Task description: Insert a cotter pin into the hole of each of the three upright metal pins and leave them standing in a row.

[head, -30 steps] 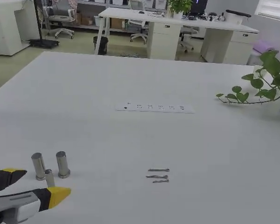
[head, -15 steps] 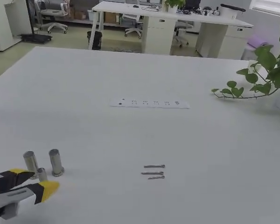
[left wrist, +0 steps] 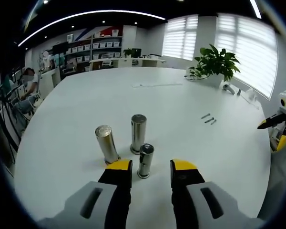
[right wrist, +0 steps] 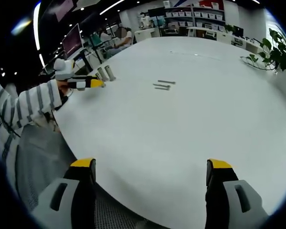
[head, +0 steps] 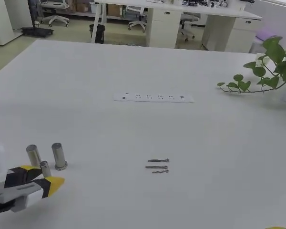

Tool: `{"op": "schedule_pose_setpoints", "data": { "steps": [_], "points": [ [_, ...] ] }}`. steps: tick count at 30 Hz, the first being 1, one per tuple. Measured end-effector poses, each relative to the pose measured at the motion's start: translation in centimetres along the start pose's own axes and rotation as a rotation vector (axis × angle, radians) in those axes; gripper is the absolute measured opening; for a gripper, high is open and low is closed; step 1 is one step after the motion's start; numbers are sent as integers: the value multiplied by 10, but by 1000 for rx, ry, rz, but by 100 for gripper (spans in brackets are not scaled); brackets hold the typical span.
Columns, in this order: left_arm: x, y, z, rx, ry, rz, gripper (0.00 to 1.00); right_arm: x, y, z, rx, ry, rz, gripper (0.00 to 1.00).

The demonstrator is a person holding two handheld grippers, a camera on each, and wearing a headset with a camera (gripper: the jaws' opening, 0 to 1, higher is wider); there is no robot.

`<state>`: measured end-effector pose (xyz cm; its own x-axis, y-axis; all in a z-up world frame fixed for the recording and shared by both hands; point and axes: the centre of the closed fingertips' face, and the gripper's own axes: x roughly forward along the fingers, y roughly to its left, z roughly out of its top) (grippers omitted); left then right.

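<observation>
Where the left claw (left wrist: 151, 165) gapes, a short pin (left wrist: 146, 156) stands.

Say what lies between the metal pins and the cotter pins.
Only bare white tabletop, seen in the head view, separates the upright silver metal pins from the small cotter pins.

Bright, even daylight from the windows (left wrist: 257, 52); upright metal pins (left wrist: 138, 133) cast faint, soft shadows; fisheye edges curve.
</observation>
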<state>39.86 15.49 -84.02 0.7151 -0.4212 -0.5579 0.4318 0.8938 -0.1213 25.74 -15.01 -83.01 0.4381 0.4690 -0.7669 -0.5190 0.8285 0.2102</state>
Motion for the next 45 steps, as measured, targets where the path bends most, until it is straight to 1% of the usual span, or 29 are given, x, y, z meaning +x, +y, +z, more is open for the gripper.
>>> {"op": "schedule_pose_setpoints", "data": {
  "steps": [1, 2, 3, 5, 7, 9, 10, 11, 12, 13, 14, 17, 21, 23, 24, 27, 32, 34, 35, 38, 40, 43, 45],
  "points": [
    [1, 1, 0, -26, -4, 8, 31, 0, 0, 0, 0, -1, 2, 97],
    [1, 0, 1, -49, -12, 6, 31, 1, 1, 0, 0, -1, 4, 97],
    [1, 0, 3, -38, -21, 9, 30, 1, 0, 1, 2, -3, 4, 97],
    [0, 2, 5, -40, -29, 21, 30, 1, 0, 0, 8, -6, 7, 97],
    [1, 3, 5, -51, -31, 27, 29, 1, 0, 0, 9, -4, 9, 97],
    [1, 6, 5, -73, -33, 47, 30, 1, 0, -1, 1, 1, 10, 97],
    [1, 5, 6, -94, -48, 42, 27, 1, 0, -2, -1, 5, 10, 97],
    [1, 4, 8, -112, -60, 37, 22, 1, 0, -2, -1, 6, 10, 97],
    [0, 5, 8, -113, -61, 43, 19, 1, -1, -2, 3, 4, 9, 97],
    [0, 7, 8, -111, -62, 52, 17, 1, -1, -2, 6, 4, 9, 97],
    [0, 8, 8, -107, -61, 59, 18, 2, -1, -2, 7, 4, 10, 97],
    [1, 7, 8, -119, -65, 51, 18, 1, -1, -2, 2, 5, 12, 97],
    [2, 5, 3, -112, -42, 41, 17, 1, -2, -1, -1, 7, 14, 97],
    [2, 6, 1, -111, -38, 47, 16, 0, -2, -1, -5, 8, 15, 96],
    [2, 7, 1, -96, -37, 54, 15, 0, -2, -1, -8, 10, 17, 96],
    [1, 7, 3, -89, -47, 62, 13, -2, 0, -1, -21, 18, 27, 96],
    [1, 8, 4, -72, -45, 60, 9, -6, -1, 2, -23, 10, 23, 96],
    [1, 8, 4, -78, -45, 61, 9, -7, -2, 2, -19, 7, 19, 96],
    [2, 8, 4, -95, -45, 59, 9, -7, -3, 2, -18, 7, 18, 96],
    [1, 8, 4, -90, -43, 57, 9, -8, -3, 1, -18, 8, 15, 96],
    [1, 10, 4, -108, -48, 64, 9, -8, -3, 1, -17, 7, 15, 96],
    [0, 12, 4, -98, -48, 72, 8, -8, -2, 1, -18, 6, 17, 96],
    [-1, 12, 4, -119, -45, 72, 7, -8, -2, 1, -17, 6, 17, 96]
  ]
}}
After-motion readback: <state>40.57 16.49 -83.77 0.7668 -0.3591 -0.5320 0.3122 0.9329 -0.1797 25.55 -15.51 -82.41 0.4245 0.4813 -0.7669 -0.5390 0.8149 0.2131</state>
